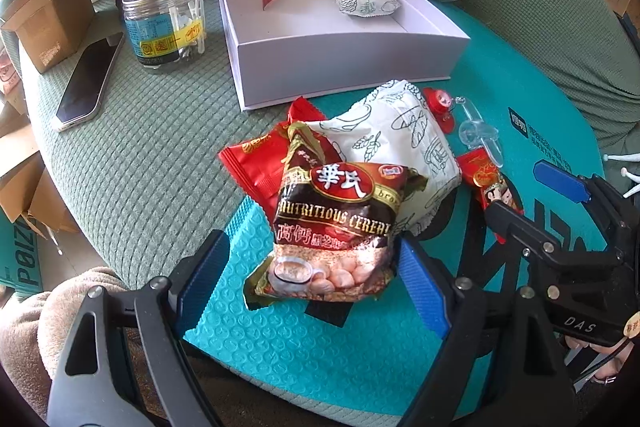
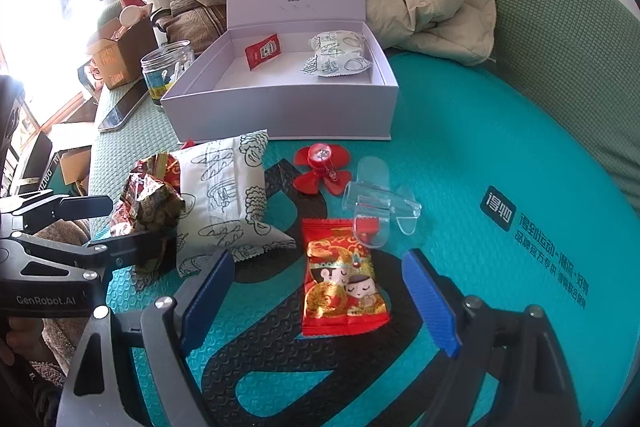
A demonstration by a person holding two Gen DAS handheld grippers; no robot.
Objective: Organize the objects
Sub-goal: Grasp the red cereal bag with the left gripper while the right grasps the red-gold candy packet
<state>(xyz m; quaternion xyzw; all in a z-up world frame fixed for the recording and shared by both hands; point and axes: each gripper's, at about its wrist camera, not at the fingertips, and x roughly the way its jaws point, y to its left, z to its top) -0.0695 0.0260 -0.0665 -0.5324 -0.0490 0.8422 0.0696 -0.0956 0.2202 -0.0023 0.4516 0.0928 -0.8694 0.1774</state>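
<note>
The cereal packet (image 1: 336,227) lies on the teal bubble mailer (image 1: 304,331), leaning on a red snack packet (image 1: 256,167) and a white bread-print pouch (image 1: 404,139). My left gripper (image 1: 312,279) stands released, jaws spread either side of the packet's lower end; its right blue pad (image 1: 424,287) is just beside the packet's corner, though I cannot tell whether it touches. My right gripper (image 2: 320,291) is also released, jaws wide around a red wedding-candy packet (image 2: 344,279) lying flat on the mailer, touching neither pad. Just beyond that candy sit a clear plastic clip (image 2: 376,203) and a red flower-shaped badge reel (image 2: 320,167). At the mailer's far edge stands the white box (image 2: 280,111), lid upright; inside, a small red sachet (image 2: 262,51) leans against the back wall and a second bread-print pouch (image 2: 340,59) lies in the far right corner. Left of the box are a clear jar (image 1: 166,21) and a phone (image 1: 90,83) on the green cover.
</note>
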